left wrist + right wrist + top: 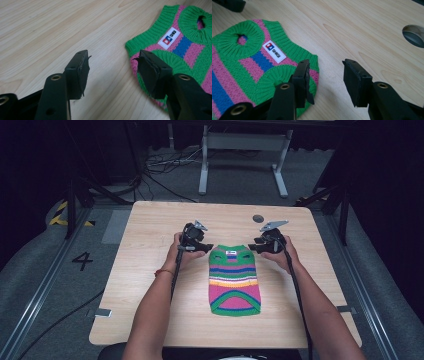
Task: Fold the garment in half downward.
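Flat on the wooden table [150, 285], a small knitted sweater [235, 281] lies between two released grippers.

From the high view, the left gripper [206, 248] and right gripper [253, 247] flank the sweater's collar end, hands hiding most of each body. Along the left gripper view, spread black jaws with frayed pads straddle the sweater's ribbed green shoulder edge [140, 45], holding nothing; its lower stripes are cut off. Along the right gripper view, wide-apart jaws straddle the opposite shoulder; a white label [274, 51] is partly legible, and a round table hole [414, 35] is cropped.
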{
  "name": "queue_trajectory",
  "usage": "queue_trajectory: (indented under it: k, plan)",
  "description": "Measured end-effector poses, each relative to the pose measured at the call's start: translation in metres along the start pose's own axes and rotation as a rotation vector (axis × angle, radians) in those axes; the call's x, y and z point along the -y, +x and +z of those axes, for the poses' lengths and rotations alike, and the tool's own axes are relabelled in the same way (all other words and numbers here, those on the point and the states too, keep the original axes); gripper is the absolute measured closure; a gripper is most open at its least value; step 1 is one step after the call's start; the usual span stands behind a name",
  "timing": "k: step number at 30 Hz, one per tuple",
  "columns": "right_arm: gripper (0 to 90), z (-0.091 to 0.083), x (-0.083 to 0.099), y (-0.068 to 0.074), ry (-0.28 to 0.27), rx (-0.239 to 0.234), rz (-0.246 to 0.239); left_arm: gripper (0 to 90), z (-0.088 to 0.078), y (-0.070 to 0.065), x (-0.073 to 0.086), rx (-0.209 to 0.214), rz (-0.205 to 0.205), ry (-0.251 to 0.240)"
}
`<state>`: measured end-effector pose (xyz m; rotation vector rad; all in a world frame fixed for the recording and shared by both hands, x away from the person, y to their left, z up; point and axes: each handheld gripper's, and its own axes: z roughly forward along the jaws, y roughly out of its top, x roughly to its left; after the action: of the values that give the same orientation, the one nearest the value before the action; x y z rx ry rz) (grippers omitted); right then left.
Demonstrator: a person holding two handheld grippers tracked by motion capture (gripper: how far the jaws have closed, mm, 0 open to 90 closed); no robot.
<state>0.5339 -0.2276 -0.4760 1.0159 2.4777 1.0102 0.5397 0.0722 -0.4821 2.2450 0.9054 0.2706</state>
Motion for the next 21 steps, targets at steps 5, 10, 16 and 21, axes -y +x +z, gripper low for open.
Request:
queue_trajectory:
  k: [5, 10, 16, 21]
  plan:
    - [62.1, 0.009, -0.004, -0.001, 0.002, -0.011, 0.02, 44.1, 0.01, -0.003, -0.005, 0.009, -0.02, -0.005]
    - [61.5, 0.022, -0.005, 0.002, 0.012, -0.026, 0.025, 45.9, 0.024, -0.003, -0.002, 0.025, -0.036, 0.014]
    - [61.9, 0.031, -0.002, 0.001, 0.017, -0.028, 0.049, 46.2, 0.027, 0.001, 0.0, 0.031, -0.056, 0.006]
    - [63.1, 0.031, 0.001, -0.002, 0.025, -0.051, 0.085, 41.9, 0.028, 0.002, -0.002, 0.036, -0.074, -0.005]
